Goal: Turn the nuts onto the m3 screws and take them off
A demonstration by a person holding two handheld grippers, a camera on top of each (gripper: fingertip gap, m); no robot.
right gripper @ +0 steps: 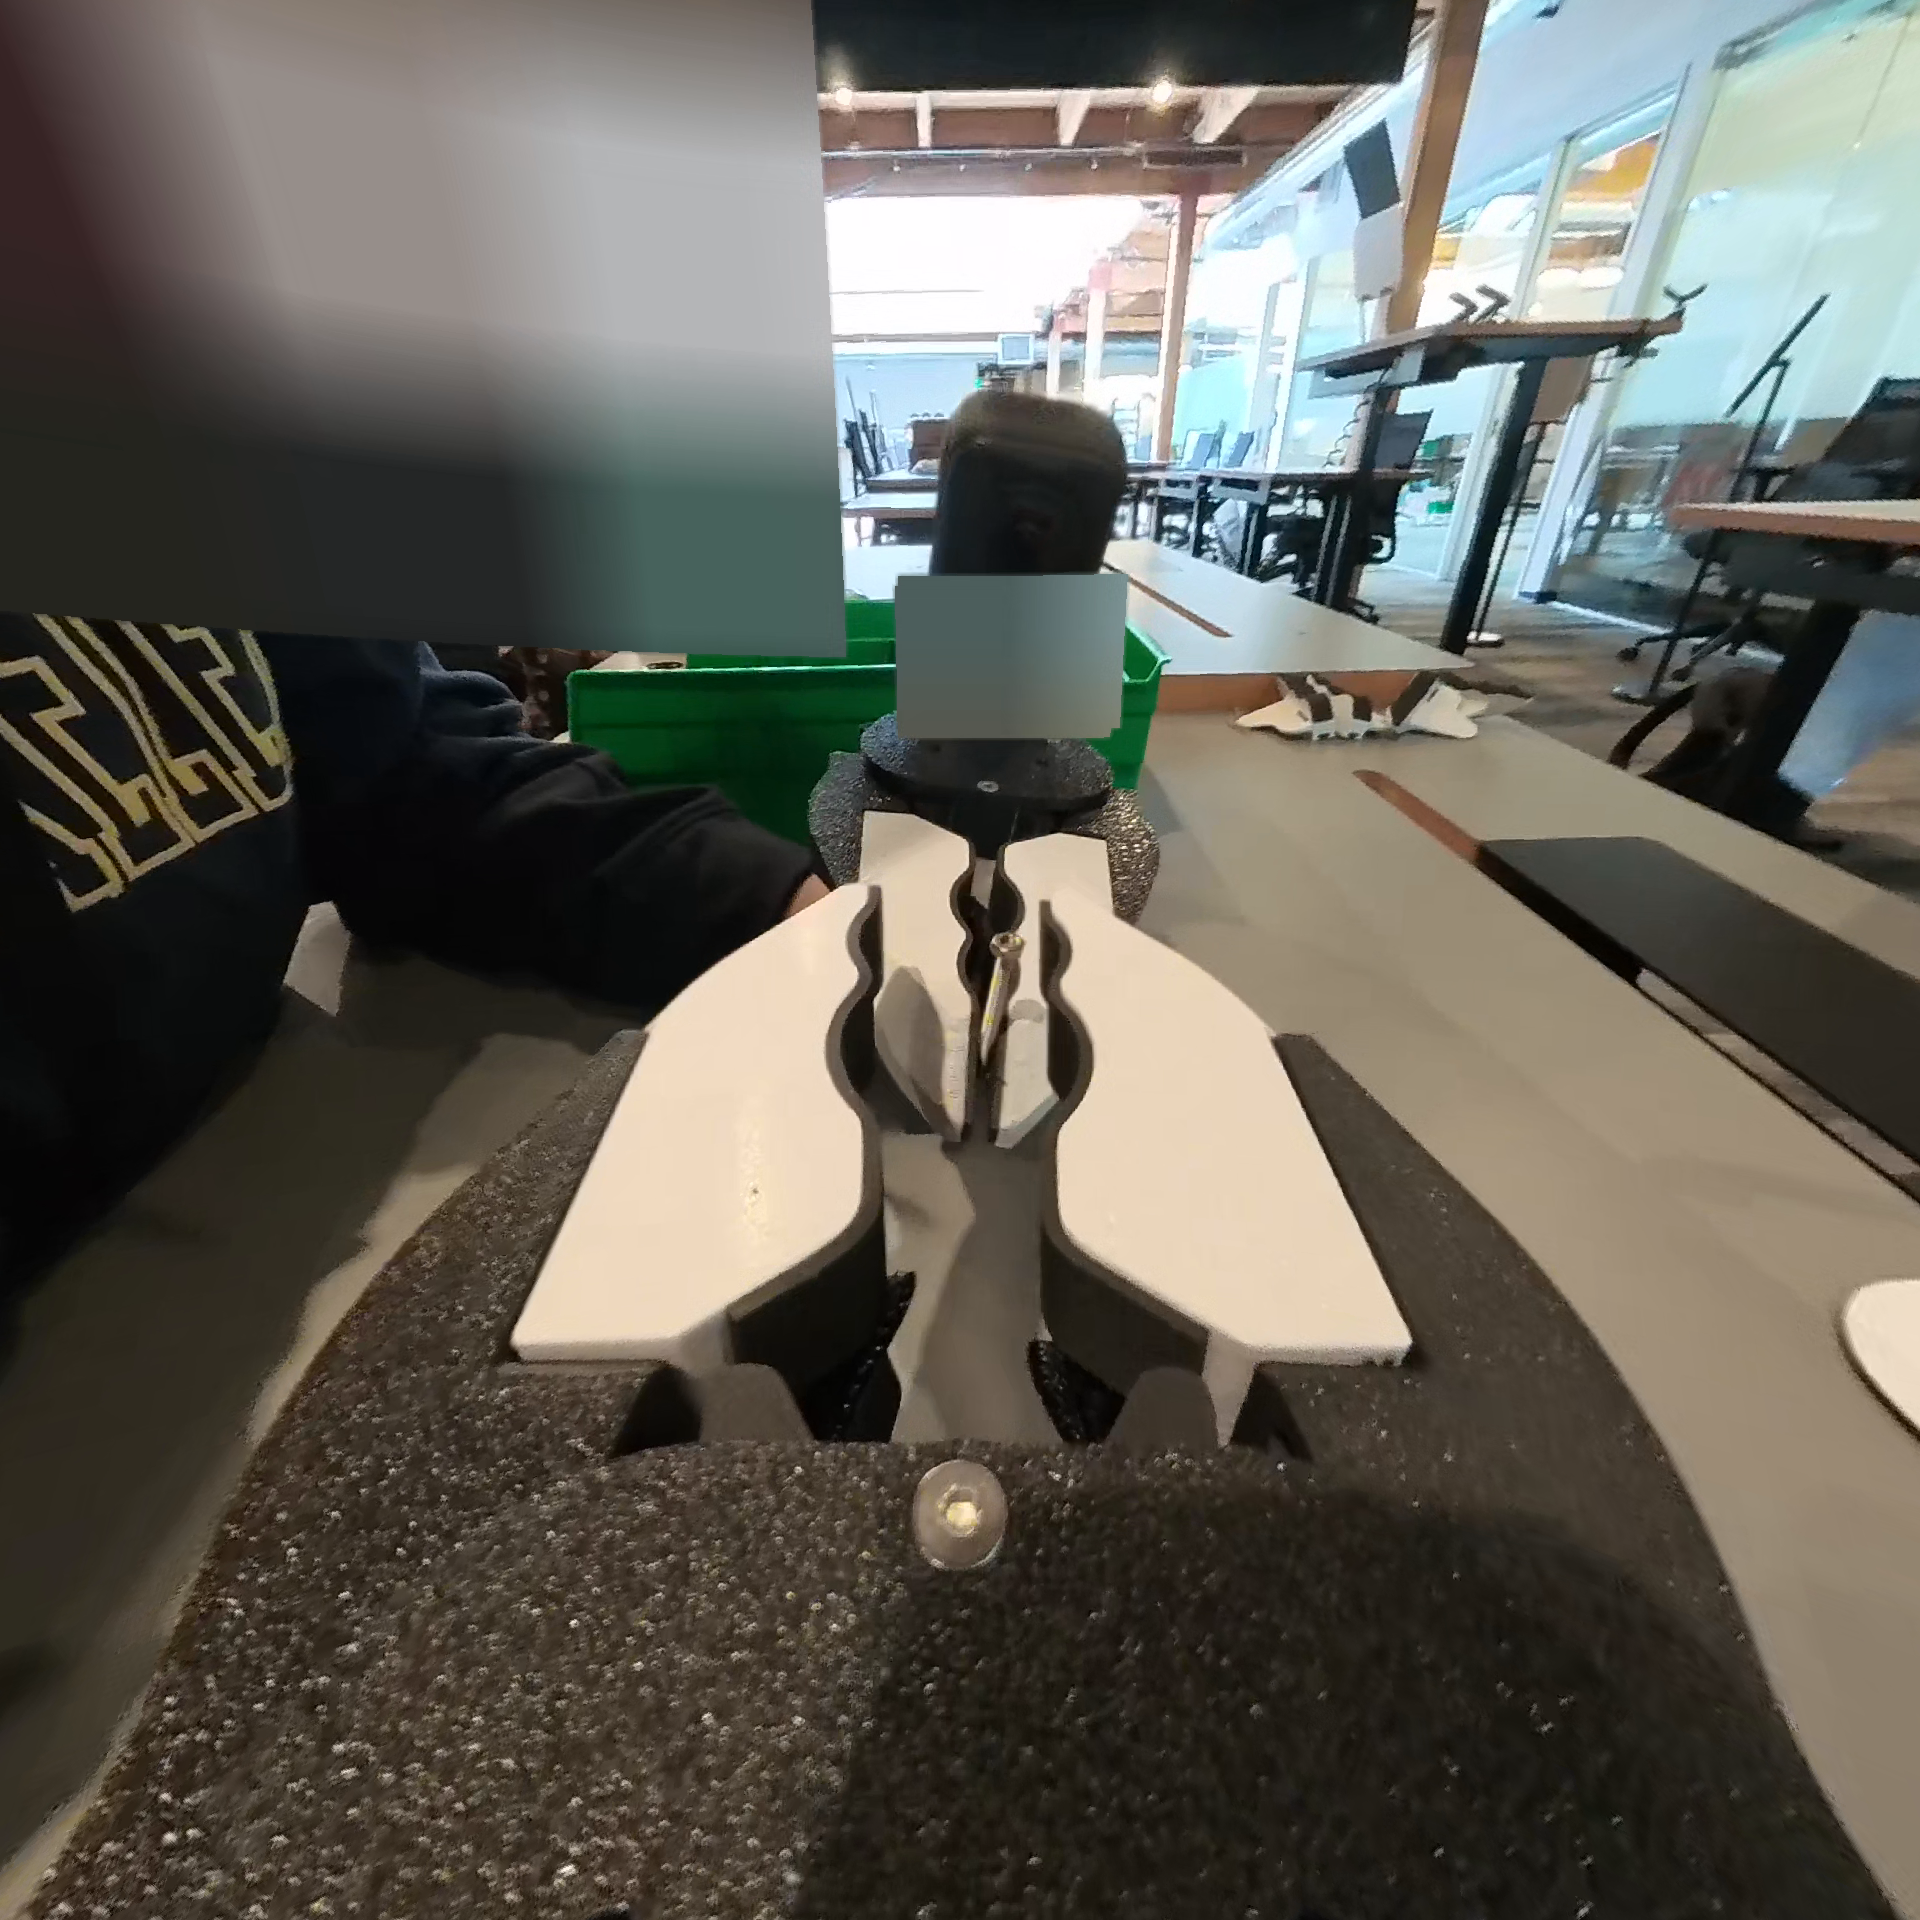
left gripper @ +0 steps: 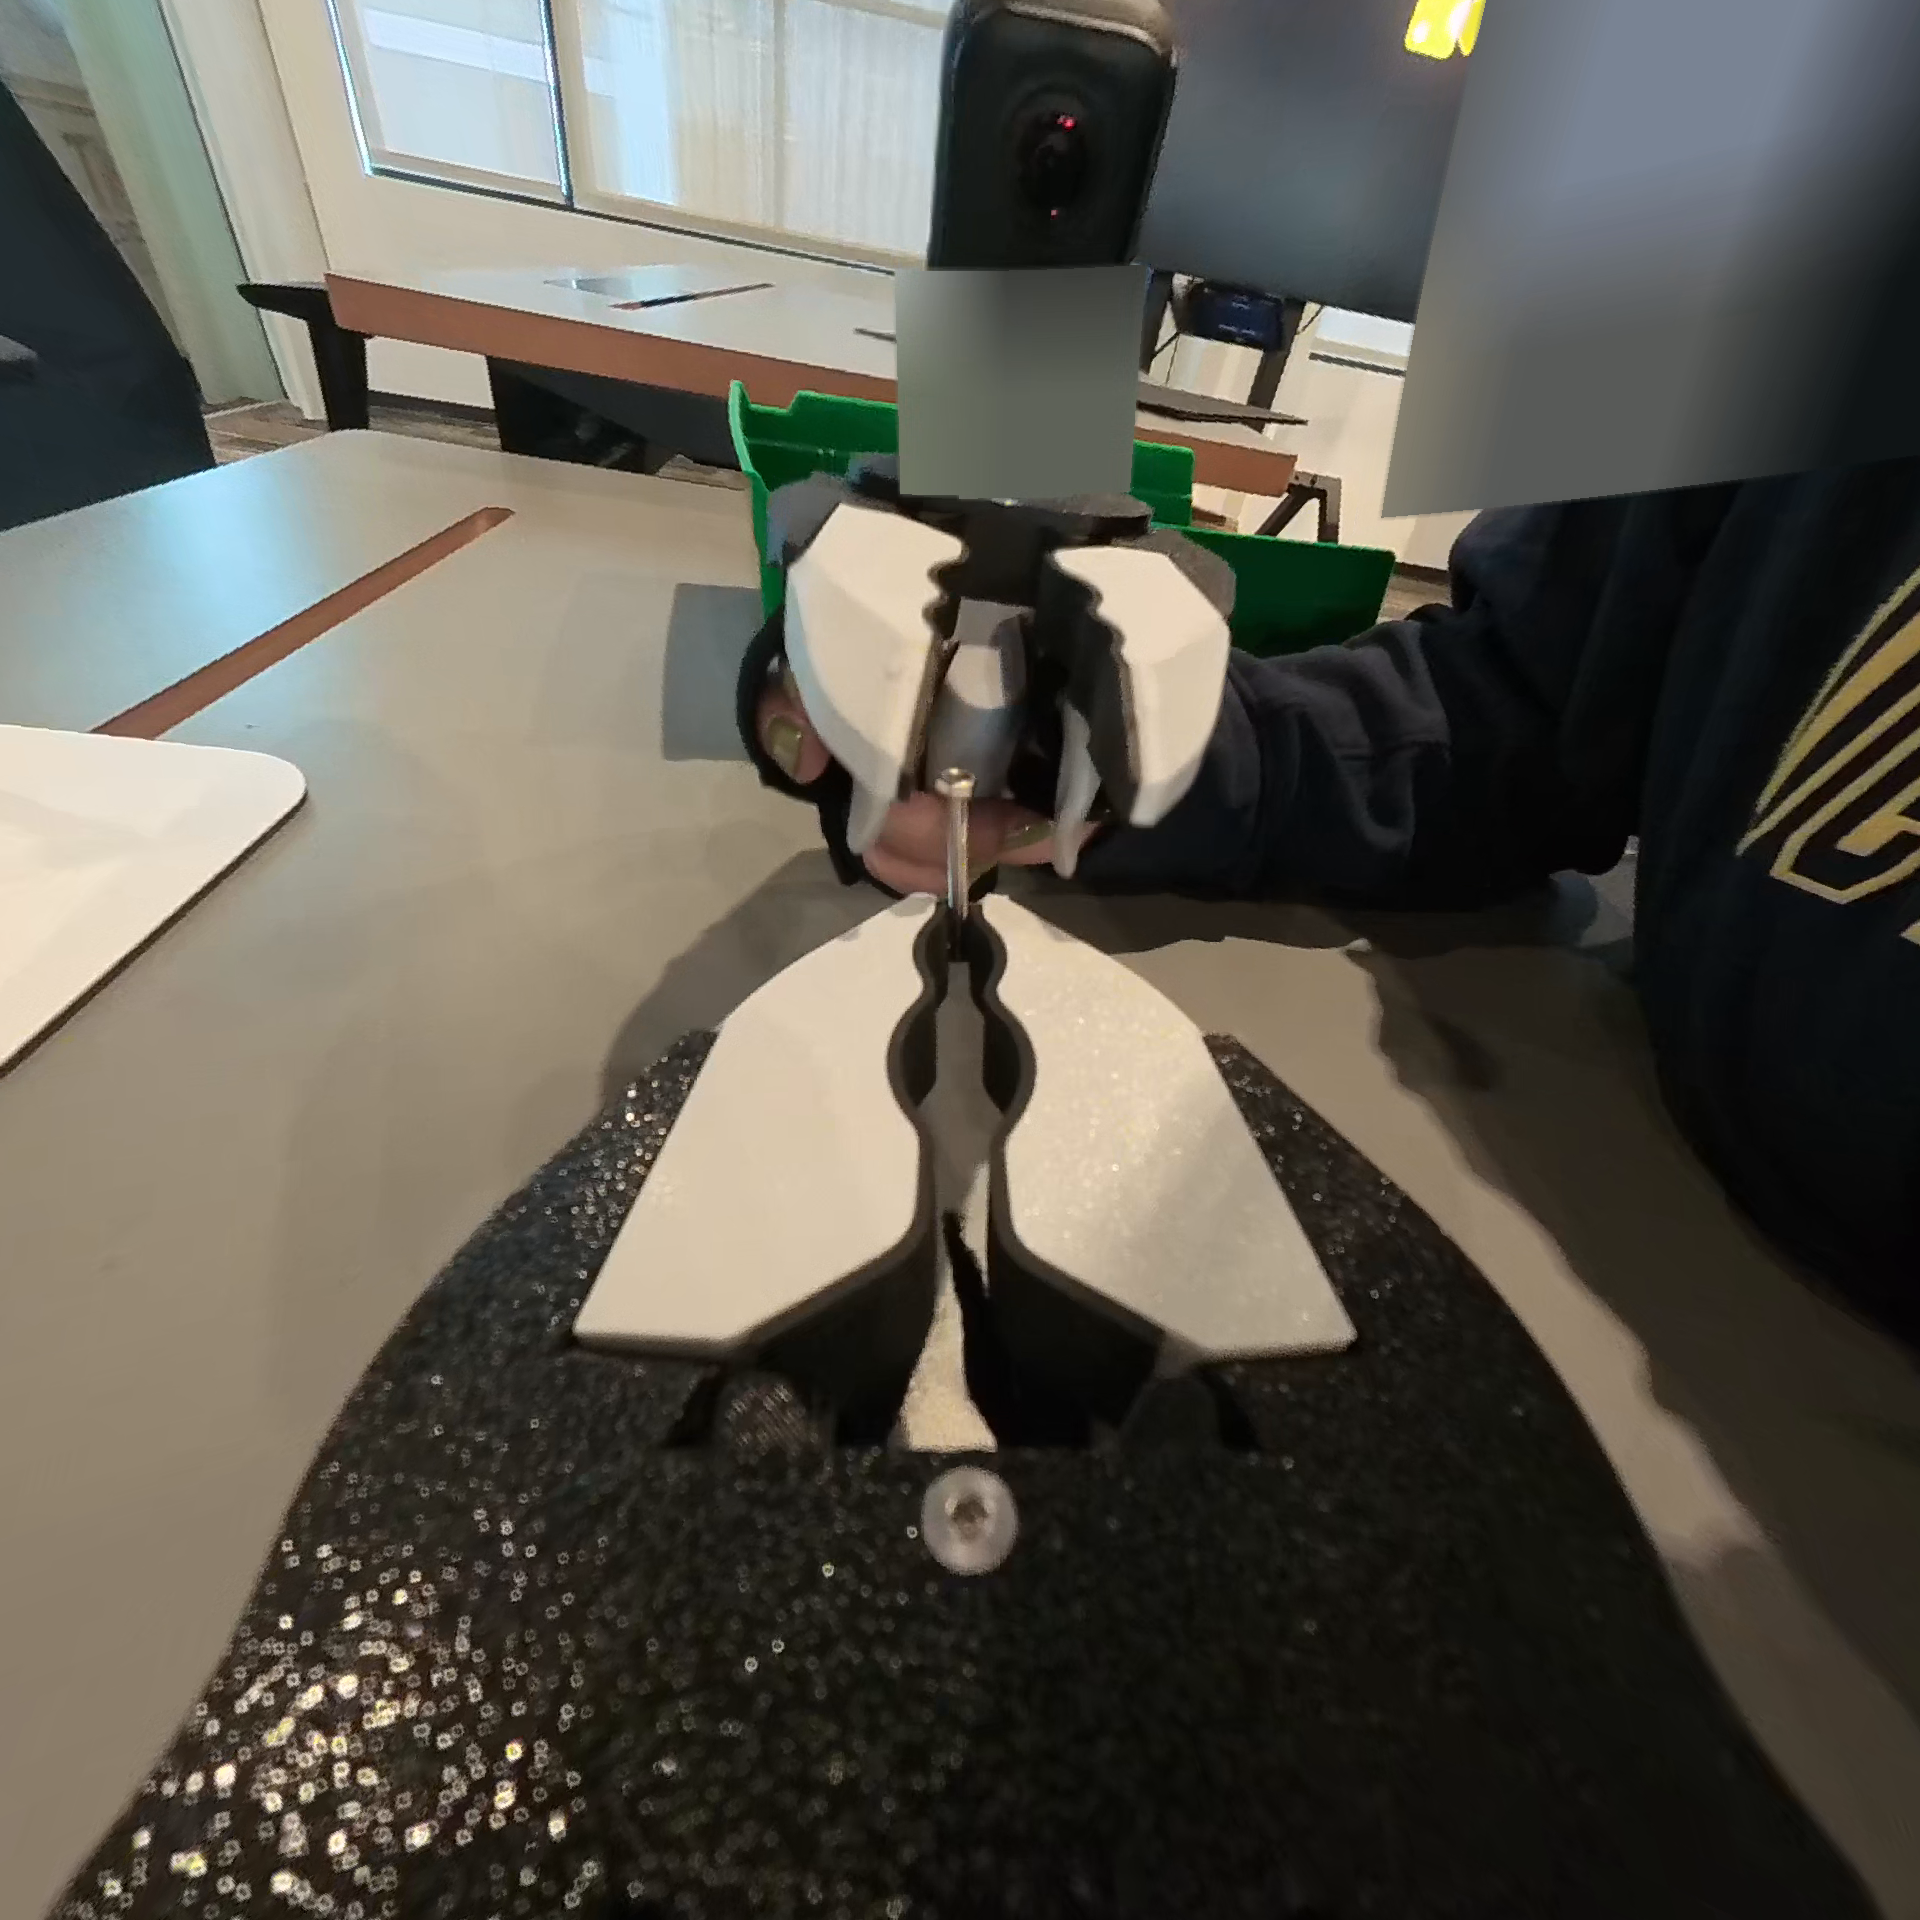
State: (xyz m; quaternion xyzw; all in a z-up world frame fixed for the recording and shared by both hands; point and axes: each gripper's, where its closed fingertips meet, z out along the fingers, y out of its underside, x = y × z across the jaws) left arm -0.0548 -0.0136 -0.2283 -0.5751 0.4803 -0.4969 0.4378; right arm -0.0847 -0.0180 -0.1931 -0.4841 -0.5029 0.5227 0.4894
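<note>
My left gripper (left gripper: 961, 920) is shut on the lower end of a thin silver screw (left gripper: 956, 847), which stands upright with its head on top. The right wrist view shows the same screw (right gripper: 1000, 992) pinched at the left gripper's (right gripper: 977, 1122) tips. My right gripper (right gripper: 958, 909) is open, with its white fingers (right gripper: 790, 1091) spread on either side of the screw and the left gripper's tips, touching neither. In the left wrist view the right gripper (left gripper: 977, 831) faces me just behind the screw head. No nut shows in either view.
A green bin (left gripper: 1299, 592) stands behind the grippers on the grey table (left gripper: 364, 935) and also shows in the right wrist view (right gripper: 727, 727). A white pad (left gripper: 104, 852) lies at the left, and a black mat (right gripper: 1714, 935) lies at the right of the right wrist view. A person's dark sleeve (left gripper: 1403, 769) rests on the table.
</note>
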